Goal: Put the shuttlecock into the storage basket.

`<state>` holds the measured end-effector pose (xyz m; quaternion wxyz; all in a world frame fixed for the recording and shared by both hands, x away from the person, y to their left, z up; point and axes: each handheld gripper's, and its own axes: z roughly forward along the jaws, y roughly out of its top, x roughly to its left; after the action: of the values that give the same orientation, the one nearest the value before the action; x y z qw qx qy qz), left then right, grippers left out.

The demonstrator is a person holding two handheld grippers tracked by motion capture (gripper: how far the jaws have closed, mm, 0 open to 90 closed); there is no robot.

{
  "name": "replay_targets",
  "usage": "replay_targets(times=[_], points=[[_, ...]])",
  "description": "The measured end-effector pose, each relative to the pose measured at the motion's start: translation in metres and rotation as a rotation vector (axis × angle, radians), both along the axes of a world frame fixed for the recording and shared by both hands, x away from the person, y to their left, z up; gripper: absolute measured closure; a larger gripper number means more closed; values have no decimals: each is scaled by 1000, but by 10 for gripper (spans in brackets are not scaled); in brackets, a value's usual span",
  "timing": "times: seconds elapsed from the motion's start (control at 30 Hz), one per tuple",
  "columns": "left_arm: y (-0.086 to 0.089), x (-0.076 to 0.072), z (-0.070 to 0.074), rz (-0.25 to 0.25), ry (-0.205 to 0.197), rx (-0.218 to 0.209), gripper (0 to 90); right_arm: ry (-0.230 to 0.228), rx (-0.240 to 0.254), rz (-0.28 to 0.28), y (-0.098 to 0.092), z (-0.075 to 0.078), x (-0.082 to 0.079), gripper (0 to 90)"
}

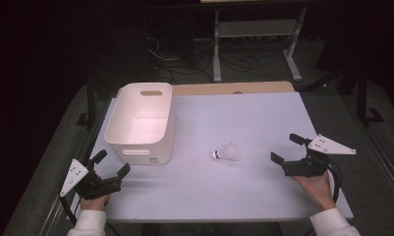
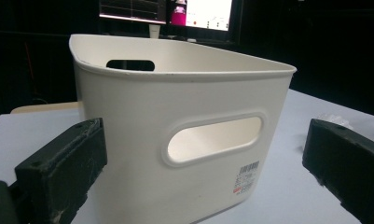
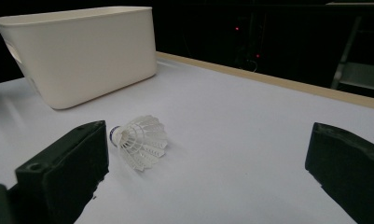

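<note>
Your work item is one white shuttlecock (image 1: 225,153), lying on its side on the pale table (image 1: 243,113), between the bin and your right gripper (image 1: 288,148) and nearer the latter. In the right gripper view the shuttlecock (image 3: 139,140) sits just ahead of the jaws, cork end toward the bin.

Handling judgement: it is very light, so a nudge will likely send it rolling. The skirt looks like thin plastic mesh, springy and easily crushed; the cork base is the firmer part. You should take hold at the base or low on the skirt, with a gentle squeeze.

Your right gripper's jaws stand wide apart, holding nothing. Your left gripper (image 1: 109,164) is likewise spread and empty, facing the near wall of the bin.

Count: one shuttlecock, one white plastic storage bin (image 1: 141,123) with handle cut-outs, two grippers.
</note>
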<state>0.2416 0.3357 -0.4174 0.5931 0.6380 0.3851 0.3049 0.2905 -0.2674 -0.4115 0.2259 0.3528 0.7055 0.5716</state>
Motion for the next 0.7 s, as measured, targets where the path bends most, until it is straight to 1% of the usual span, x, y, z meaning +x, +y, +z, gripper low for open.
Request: replay_targets(times=[0.1, 0.13, 0.17, 0.2, 0.27, 0.33, 0.37, 0.43, 0.47, 0.5, 0.53, 0.57, 0.7], points=[[-1, 0, 0, -2, -3, -3, 0, 12, 9, 0, -2, -1, 0, 0], [-1, 0, 0, -2, -3, -3, 0, 12, 9, 0, -2, -1, 0, 0], [-1, 0, 1, -5, -9, 5, 0, 6, 5, -2, -3, -1, 0, 0], [-1, 0, 1, -3, -10, -1, 0, 7, 7, -3, -3, -1, 0, 0], [-1, -1, 1, -2, -10, 1, 0, 7, 9, 0, -2, -1, 0, 0], [0, -1, 2, 1, -7, 9, 0, 11, 3, -3, -1, -1, 0, 0], [-1, 0, 2, 2, -8, 0, 0, 11, 3, -3, -1, -2, 0, 0], [-1, -1, 2, 1, -5, 4, 0, 12, 0, -3, -1, -2, 0, 0], [-1, -1, 2, 0, -7, 4, 0, 11, -2, -4, 0, -2, 0, 0], [-2, -1, 3, 1, -12, -4, 0, 13, -2, -3, 0, -2, -1, 0], [-2, -1, 4, 0, -9, 5, 0, 13, -1, -2, 0, -2, -1, 0], [-3, -1, 4, 0, -15, -7, 0, 10, -4, -1, 0, -2, -1, 0], [-5, -2, 7, 1, -24, -3, 0, 13, -19, 3, 1, 0, -2, 0]])
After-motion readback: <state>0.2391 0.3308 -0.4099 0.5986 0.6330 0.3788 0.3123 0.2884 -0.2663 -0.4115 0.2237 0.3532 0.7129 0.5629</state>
